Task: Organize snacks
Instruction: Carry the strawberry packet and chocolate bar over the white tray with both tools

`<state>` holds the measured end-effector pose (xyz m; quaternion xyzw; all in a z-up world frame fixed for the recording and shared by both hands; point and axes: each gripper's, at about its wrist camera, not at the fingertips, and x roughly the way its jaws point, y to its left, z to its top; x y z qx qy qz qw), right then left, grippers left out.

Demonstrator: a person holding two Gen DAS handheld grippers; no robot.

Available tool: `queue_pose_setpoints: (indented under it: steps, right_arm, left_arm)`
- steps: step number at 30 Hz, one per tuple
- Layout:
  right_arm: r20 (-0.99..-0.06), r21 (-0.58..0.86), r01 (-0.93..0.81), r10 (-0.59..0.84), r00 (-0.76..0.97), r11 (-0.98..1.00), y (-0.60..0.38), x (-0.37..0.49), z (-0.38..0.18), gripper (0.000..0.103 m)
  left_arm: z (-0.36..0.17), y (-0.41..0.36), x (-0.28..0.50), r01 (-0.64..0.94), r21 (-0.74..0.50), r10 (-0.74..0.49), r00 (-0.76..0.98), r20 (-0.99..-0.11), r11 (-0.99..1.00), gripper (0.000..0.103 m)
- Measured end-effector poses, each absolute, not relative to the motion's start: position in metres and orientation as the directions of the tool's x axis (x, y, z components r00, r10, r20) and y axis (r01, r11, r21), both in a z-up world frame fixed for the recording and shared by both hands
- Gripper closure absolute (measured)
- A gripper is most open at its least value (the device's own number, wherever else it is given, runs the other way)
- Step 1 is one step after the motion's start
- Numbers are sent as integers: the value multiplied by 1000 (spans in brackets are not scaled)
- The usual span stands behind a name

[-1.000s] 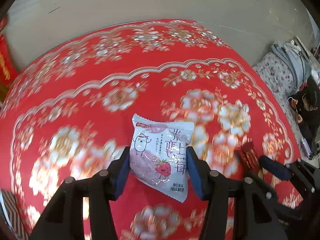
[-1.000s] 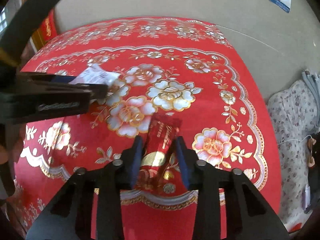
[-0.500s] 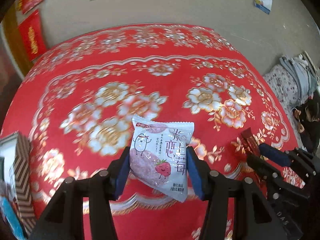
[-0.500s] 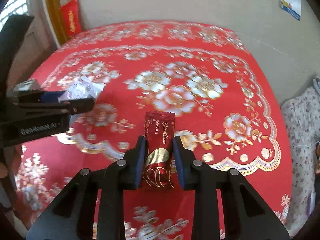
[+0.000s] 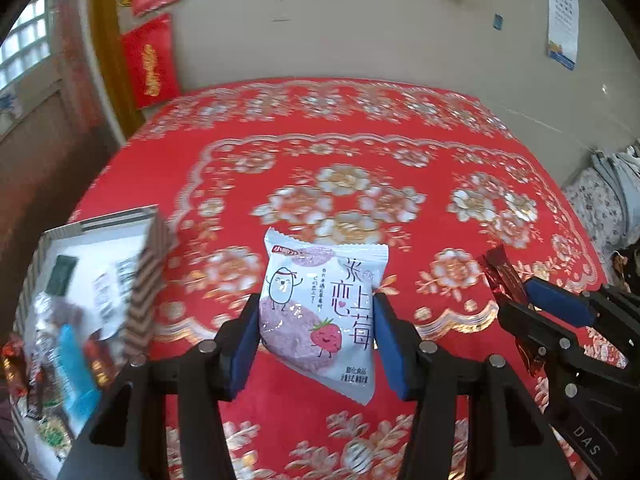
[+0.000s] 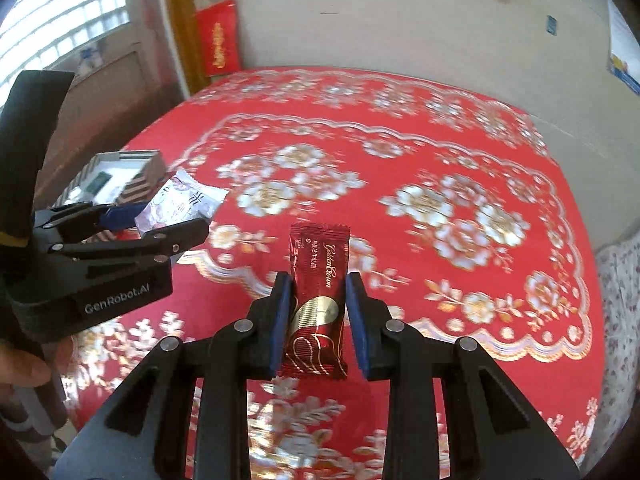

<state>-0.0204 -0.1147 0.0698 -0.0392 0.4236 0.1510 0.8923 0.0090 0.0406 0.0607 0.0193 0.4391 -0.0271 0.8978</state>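
My left gripper (image 5: 316, 340) is shut on a white snack packet (image 5: 320, 308) printed with a strawberry and a cartoon figure, held above the red floral tablecloth (image 5: 360, 168). A dark red wafer bar wrapper (image 6: 318, 300) stands upright between the blue pads of my right gripper (image 6: 318, 316), which is shut on it. In the left wrist view the right gripper (image 5: 516, 300) shows at the right edge with the red wrapper (image 5: 500, 272). The right wrist view has the left gripper (image 6: 160, 220) at the left with the white packet (image 6: 180, 200).
A striped-sided box (image 5: 92, 280) holding several snack wrappers sits at the table's left edge, also seen as the box (image 6: 120, 172) in the right wrist view. Behind the table is a beige wall with red hangings (image 5: 152, 60). A flowered seat (image 5: 600, 208) lies right. A hand (image 6: 24, 364) holds the left gripper.
Both grippers have risen and swung left over the cloth, each keeping its snack. The striped box has come further into view at the left.
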Motion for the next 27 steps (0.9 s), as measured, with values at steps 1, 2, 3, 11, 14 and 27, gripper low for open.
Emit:
queue_pose_setpoints:
  steps: [1,2,3,11,14,27]
  right_arm:
    - [-765,60,-314,245,595,948,-109,-22,71,76]
    - [-764,61,-322,252,594,945,-105,-23,72,76]
    - [-762,64,-330,260,593,942,-101,-24,73,76]
    - [-752,59,-396,302,586,916,-64,-31,79,76]
    - [-753,56,-421,314,577,905,-51,-33,80,76]
    - [-754,35,-538,376,539,842,17,-40,84,76]
  left_arm:
    - [62,45,6,56,13,-24,618,-786,998,47]
    - [63,50,3,47,17,-16,622,-783,999,47]
    - [64,54,0,39,20,-9,626,-780,999,47]
    - [71,88,-24,-24,22,32,647,-761,999,47]
    - [74,99,-31,-44,29,51,654,-754,999,47]
    - [80,152,-52,-144,27,117,660,-742,989,47]
